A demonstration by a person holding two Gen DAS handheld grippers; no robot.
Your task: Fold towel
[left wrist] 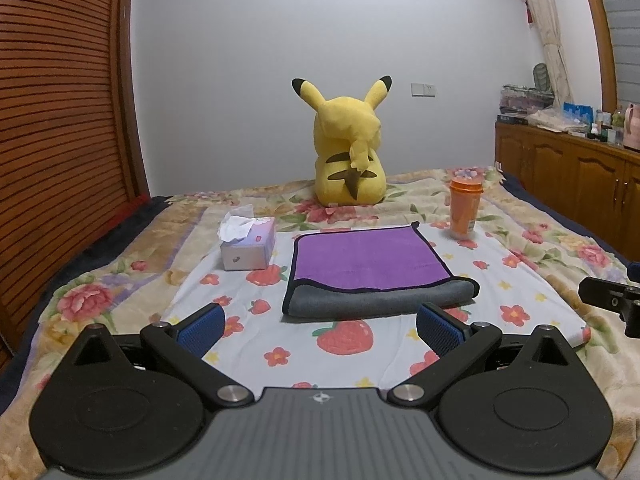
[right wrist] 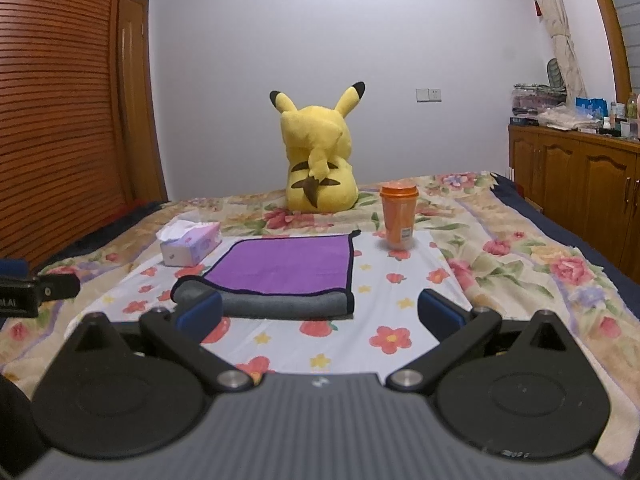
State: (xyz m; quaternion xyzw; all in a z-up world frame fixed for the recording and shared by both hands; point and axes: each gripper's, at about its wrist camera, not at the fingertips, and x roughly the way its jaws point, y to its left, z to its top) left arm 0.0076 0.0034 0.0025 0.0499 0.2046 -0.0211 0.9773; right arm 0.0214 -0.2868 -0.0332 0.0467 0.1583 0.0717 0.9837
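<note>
While both claws hang just above the bed, each one has its two blue fingers spread wide apart, and neither one holds anything. The left claw (left wrist: 320, 326) points straight at the towel (left wrist: 370, 266), which lies flat on the sheet (left wrist: 256, 344) just ahead of its fingertips, not touching them. The towel is folded over, with the purple side on top and a grey layer sticking out along the near edge. The right claw (right wrist: 320, 314) sits to the right of the left one. From the right claw, the towel (right wrist: 280, 268) is ahead and a bit to the left. Its left blue finger (right wrist: 202, 314) covers a bit of the towel's grey edge in that view, but I cannot tell if they touch. A small black part of the right claw shows at the right edge of the left claw's view.

Further out, a tissue box (left wrist: 248, 246) stands just left of the towel. An orange cup (left wrist: 464, 208) with a lid stands upright past the towel's far right corner. Behind the towel, well away from the claws, a yellow plush (left wrist: 348, 152) sits with its back to them. Beyond the bed is a plain wall (left wrist: 260, 60). Off to the far right is a brown cabinet (left wrist: 568, 168) with lots of small things on top.
</note>
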